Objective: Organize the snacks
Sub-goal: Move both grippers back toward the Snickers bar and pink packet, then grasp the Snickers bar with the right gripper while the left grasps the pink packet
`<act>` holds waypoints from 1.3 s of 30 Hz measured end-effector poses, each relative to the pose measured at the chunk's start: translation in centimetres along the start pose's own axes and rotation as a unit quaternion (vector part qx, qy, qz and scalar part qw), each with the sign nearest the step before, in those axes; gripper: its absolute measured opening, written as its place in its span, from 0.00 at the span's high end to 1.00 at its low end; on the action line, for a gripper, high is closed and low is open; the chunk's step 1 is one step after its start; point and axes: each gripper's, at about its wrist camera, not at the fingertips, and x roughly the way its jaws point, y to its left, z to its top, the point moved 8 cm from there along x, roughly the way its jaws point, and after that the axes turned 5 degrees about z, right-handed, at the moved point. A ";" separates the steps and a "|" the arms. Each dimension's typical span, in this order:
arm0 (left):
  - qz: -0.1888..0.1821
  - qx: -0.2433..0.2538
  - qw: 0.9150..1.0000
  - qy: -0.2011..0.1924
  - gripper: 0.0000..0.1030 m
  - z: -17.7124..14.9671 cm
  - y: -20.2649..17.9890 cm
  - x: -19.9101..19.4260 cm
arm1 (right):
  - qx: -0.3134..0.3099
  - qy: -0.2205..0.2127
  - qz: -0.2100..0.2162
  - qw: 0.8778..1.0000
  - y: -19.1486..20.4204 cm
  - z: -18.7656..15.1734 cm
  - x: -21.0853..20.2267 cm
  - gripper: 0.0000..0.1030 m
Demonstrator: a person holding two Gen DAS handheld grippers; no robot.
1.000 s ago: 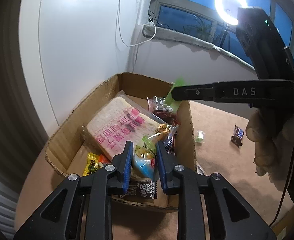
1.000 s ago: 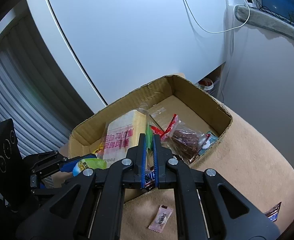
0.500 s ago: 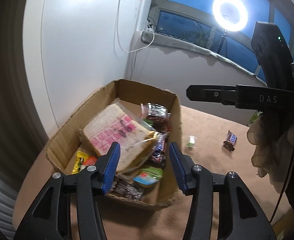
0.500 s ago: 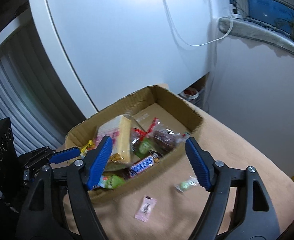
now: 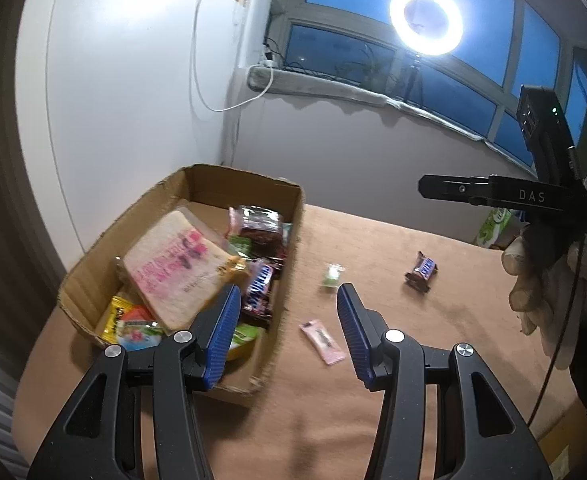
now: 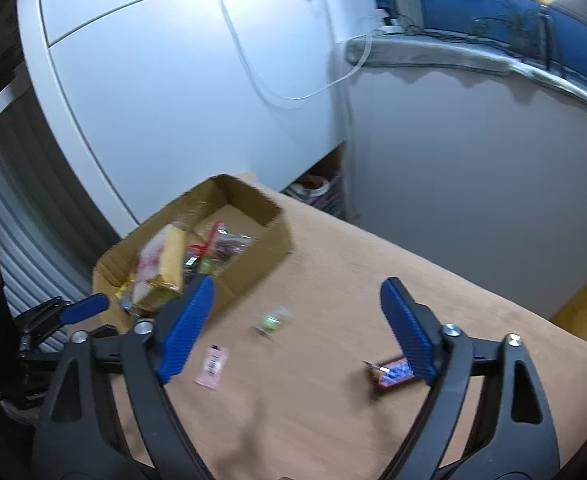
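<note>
A cardboard box (image 5: 249, 188) stands at the table's left end, holding a big pale packet with pink lettering (image 5: 177, 264), a Snickers bar (image 5: 259, 286) and several small packets. My left gripper (image 5: 287, 296) is open and empty over the box's near right corner. On the table lie a pink sachet (image 5: 322, 341), a green candy (image 5: 333, 274) and a chocolate bar (image 5: 421, 272). My right gripper (image 6: 297, 286) is empty, its jaws opening wide above the green candy (image 6: 271, 320), the pink sachet (image 6: 212, 366) and the chocolate bar (image 6: 389, 370). The box (image 6: 253, 256) is to its left.
A white cabinet (image 5: 113, 80) rises behind the box, and a wall with a window sill (image 5: 333, 88) runs behind the table. A ring light (image 5: 425, 20) glares. A gloved hand (image 5: 545, 280) holds the right gripper. A green carton (image 5: 493, 228) stands at the far right.
Both grippers were shut on small green packets over the box. Both have opened, the packets now lie in the box, and both grippers have drawn back to the right over the table.
</note>
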 end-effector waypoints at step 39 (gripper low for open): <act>-0.029 0.016 0.994 0.105 0.52 -5.8 -5.6 5.8 | 0.210 0.126 0.034 0.969 -10.7 -8.8 4.3 0.19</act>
